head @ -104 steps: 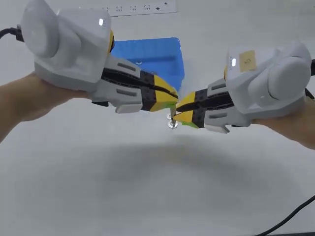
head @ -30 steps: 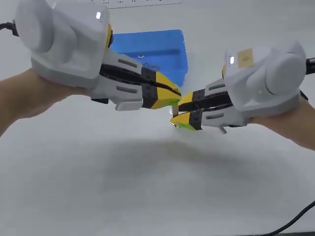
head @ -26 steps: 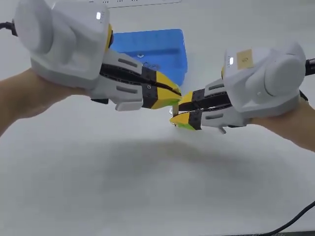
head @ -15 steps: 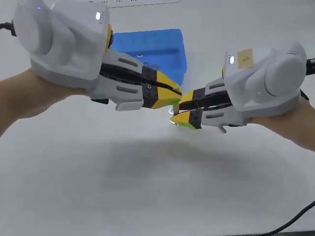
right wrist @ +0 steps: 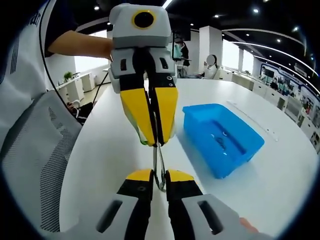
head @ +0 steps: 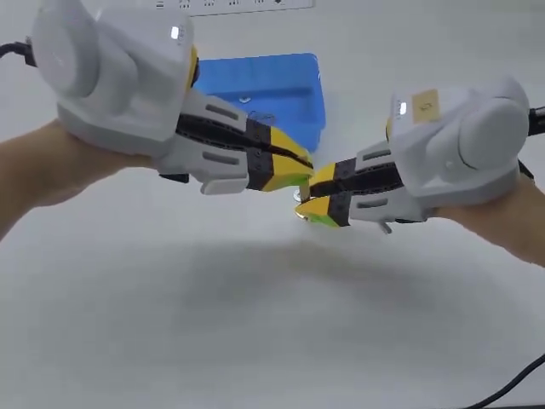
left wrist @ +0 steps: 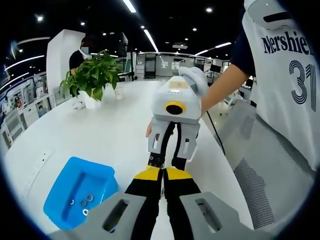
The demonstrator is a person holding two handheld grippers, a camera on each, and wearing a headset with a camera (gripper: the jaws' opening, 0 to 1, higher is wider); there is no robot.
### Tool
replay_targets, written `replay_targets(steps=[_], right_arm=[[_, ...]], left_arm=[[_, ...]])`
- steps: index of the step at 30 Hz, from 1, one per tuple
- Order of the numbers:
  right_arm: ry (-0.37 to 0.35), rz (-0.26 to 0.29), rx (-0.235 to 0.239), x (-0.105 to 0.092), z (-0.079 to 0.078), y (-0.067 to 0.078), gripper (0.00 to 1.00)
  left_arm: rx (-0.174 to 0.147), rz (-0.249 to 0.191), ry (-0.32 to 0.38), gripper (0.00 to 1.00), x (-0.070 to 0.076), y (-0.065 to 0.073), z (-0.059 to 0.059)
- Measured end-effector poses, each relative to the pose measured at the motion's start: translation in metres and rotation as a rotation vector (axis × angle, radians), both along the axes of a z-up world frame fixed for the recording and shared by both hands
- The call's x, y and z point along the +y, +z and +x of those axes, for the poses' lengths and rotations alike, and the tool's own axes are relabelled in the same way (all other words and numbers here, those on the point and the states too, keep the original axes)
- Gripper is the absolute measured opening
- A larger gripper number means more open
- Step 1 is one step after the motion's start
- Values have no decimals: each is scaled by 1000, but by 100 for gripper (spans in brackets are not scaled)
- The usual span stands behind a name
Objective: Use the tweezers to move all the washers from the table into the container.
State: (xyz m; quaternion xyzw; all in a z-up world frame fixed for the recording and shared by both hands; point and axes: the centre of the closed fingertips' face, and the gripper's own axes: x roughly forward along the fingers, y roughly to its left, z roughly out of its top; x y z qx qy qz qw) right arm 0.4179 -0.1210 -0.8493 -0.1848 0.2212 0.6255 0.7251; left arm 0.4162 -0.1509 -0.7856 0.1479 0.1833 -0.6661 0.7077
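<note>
My left gripper (head: 300, 166) and right gripper (head: 313, 198) meet tip to tip over the white table, just in front of the blue container (head: 264, 94). In the right gripper view, the thin metal tweezers (right wrist: 159, 160) run from the left gripper's (right wrist: 156, 140) shut yellow jaws down into my right gripper (right wrist: 160, 176), which is shut on their rear end. A sliver of the tweezers (head: 299, 197) shows between the tips. Several washers (left wrist: 85, 200) lie in the container (left wrist: 75, 192). I cannot tell whether a washer is at the tweezers' tip.
A white power strip (head: 230, 4) lies along the far edge behind the container. A black cable (head: 511, 383) crosses the near right corner. A potted plant (left wrist: 95, 75) stands further along the table (left wrist: 100, 135).
Both grippers keep almost the same tip-to-tip pose. The washer seen on the table under the tips 3.5 s ago is now covered by the right gripper's jaws.
</note>
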Motion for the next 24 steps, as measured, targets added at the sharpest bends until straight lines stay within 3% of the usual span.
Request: replay_targets(steps=[4,6,12,19,24], right_arm=[[-2,8,10,2,-1,2,10],[-8,16,4,2,-1,5,11],[-8,23,-18,8,1,15,11],[7,32,-58,16,6,35,11],[4,43,-88,20,13,52,11]], left_arm=[[49,-15,25,6,2,3,0],[32,-13,25,6,4,6,1],[25,-6,27,6,8,15,2],[-2,5,29,6,17,35,4],[-47,18,28,5,22,50,8]])
